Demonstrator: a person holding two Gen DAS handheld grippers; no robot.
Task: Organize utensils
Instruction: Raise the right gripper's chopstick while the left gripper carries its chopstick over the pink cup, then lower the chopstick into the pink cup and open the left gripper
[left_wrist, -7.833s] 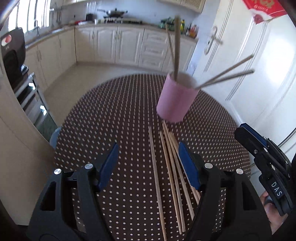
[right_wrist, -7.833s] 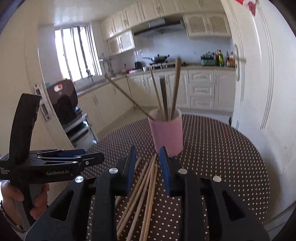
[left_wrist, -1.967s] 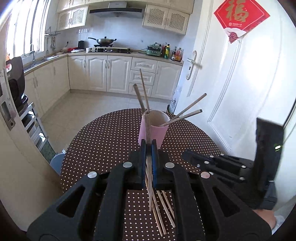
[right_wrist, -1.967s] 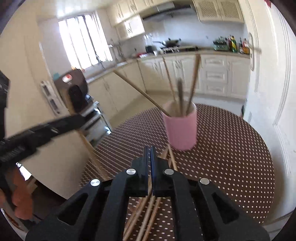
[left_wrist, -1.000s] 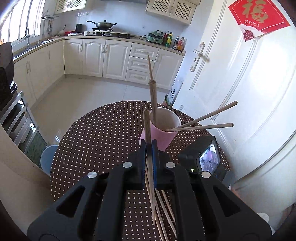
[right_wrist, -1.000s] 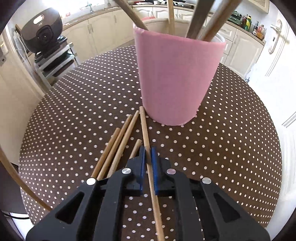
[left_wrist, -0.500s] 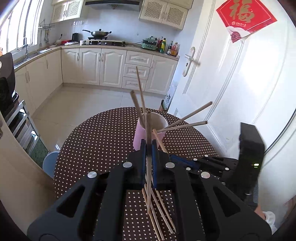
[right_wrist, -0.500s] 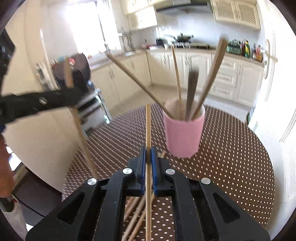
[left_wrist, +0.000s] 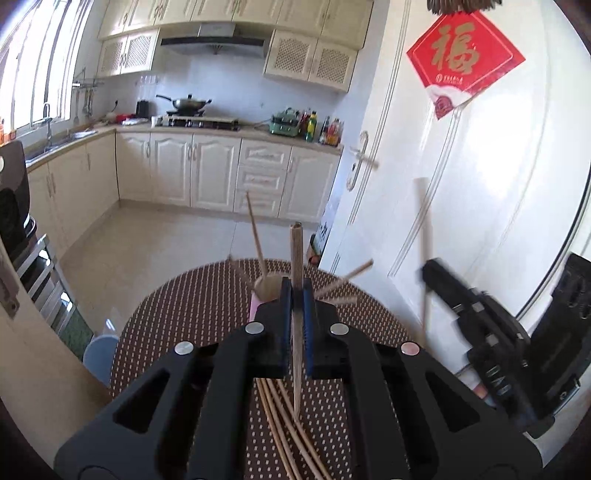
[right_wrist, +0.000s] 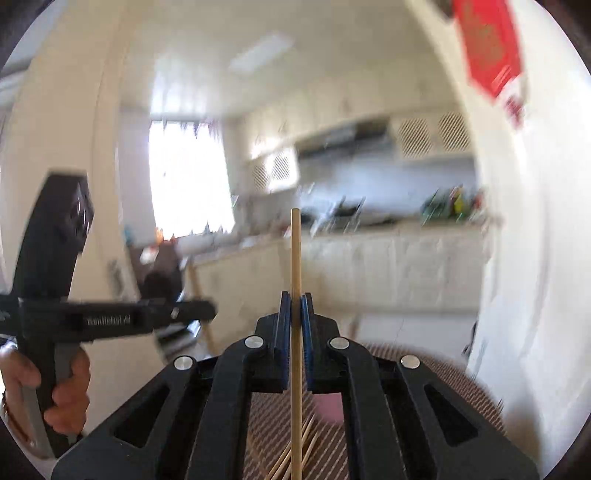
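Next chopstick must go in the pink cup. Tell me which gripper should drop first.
Left. The left gripper holds its chopstick upright directly in line with the pink cup. The right gripper also grips a chopstick, but its blurred view points above the table, cup low behind its fingers.

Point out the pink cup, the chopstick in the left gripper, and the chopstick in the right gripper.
pink cup (left_wrist: 254, 308): left wrist view, visible side wall.
left gripper's chopstick (left_wrist: 296, 251): left wrist view, upper shaft.
right gripper's chopstick (right_wrist: 295, 251): right wrist view, upper shaft.

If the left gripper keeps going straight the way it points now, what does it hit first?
Probably the pink cup, just beyond the left gripper, which is shut on a chopstick. Depth is unclear.
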